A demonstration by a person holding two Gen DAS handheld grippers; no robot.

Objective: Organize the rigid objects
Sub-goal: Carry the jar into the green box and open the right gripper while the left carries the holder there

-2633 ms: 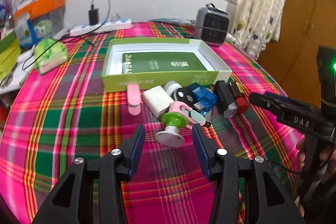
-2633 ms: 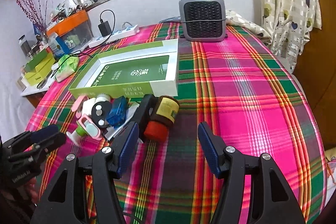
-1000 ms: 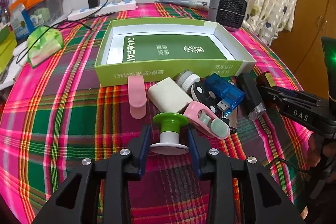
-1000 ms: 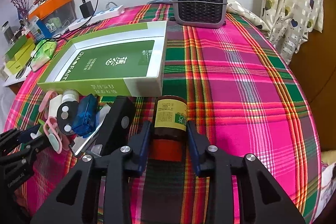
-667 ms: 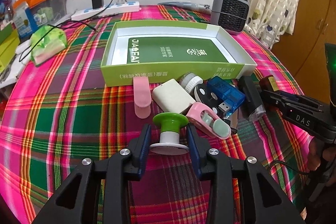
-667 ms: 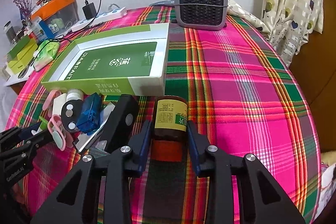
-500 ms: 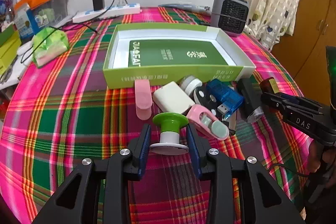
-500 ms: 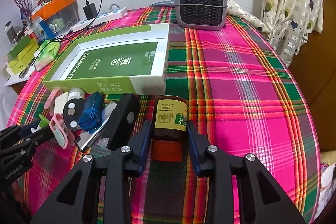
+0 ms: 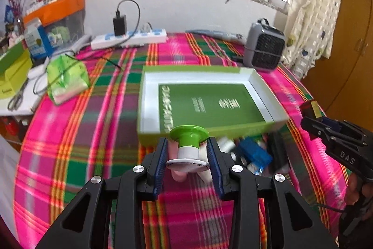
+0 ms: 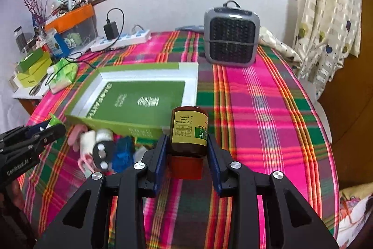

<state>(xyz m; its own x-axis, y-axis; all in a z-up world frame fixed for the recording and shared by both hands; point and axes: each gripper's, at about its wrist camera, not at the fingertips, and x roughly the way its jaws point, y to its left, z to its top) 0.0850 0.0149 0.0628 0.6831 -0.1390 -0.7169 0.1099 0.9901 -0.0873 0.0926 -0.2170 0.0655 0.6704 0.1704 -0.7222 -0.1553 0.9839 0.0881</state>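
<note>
Clamping across its glass body, the right gripper (image 10: 186, 151) holds the brown jar (image 10: 189, 132) between its jaws; heavy, slick, breakable. The left gripper (image 9: 186, 155) pinches the light, stiff green-capped spool (image 9: 188, 144) by its waist, green box (image 9: 149, 132) just beyond.

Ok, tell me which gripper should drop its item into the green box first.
Left, probably. The left gripper holds the green-topped stopper right at the near wall of the green box. The right gripper holds the brown jar by the box's near right corner.
</note>
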